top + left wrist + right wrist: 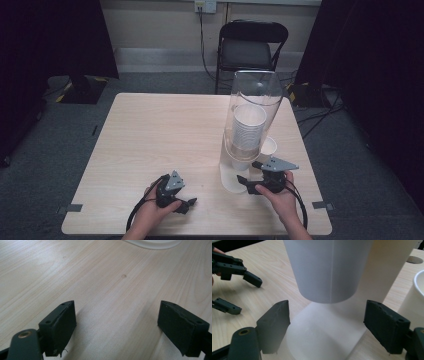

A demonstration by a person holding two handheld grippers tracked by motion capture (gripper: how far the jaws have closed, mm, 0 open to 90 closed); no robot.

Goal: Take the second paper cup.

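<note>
From above we see the cup dispenser (247, 125), a clear tube with a stack of white cups (248, 131) inside, standing toward the table's (150, 130) right edge, near the front. The right gripper (248, 182) sits at its base; the left gripper (186, 205) hovers by the front edge (well apart from it).

Left gripper view: jaws spread wide over bare wood.

Right gripper view: jaws spread on either side of the lowest cup (329, 270), not touching. A loose cup (414, 300) stands just beside the dispenser.
</note>
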